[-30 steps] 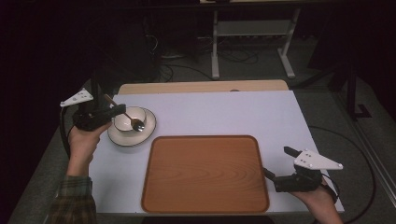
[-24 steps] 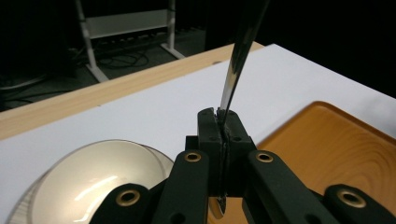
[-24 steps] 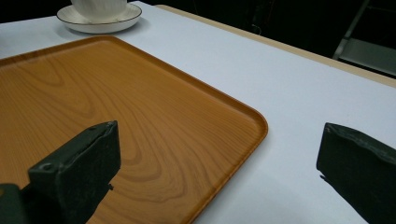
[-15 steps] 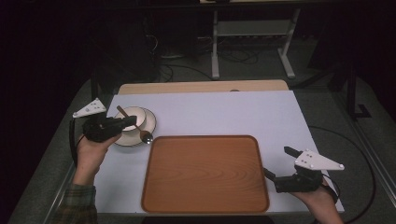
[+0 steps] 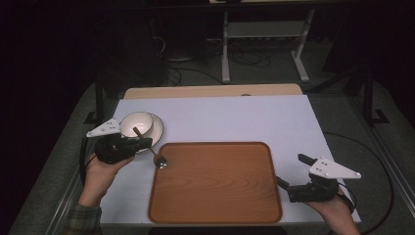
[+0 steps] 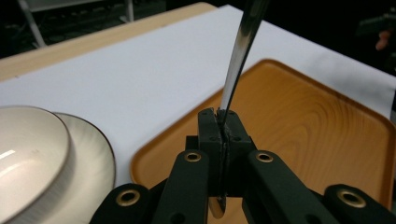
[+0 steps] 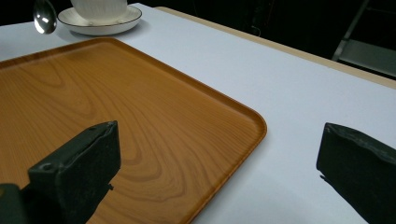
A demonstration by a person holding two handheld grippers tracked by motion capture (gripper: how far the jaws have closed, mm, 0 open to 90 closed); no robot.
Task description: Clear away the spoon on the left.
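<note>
A: Why does the left gripper [image 5: 142, 143] sit so high at the near left?

B: Its jaws are clamped tight on the handle of a metal spoon [image 5: 152, 151], so the bowl end hangs clear over the wooden tray's [image 5: 215, 196] far-left corner.

A: And the cup [image 5: 137, 124] on its saucer [image 5: 157, 132]?

B: Just beyond the spoon, off the tray.

A: The right gripper [image 5: 290, 174]?

B: Jaws wide apart, holding nothing, parked at the tray's near-right edge, probably waiting.

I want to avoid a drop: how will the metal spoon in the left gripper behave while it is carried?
The spoon looks polished, so it may slip or swing: the left gripper pinches only its thin handle, with the bowl end hanging free. It seems stiff and light, unlikely to bend. If released over the tray, it would probably clatter, not break.
</note>
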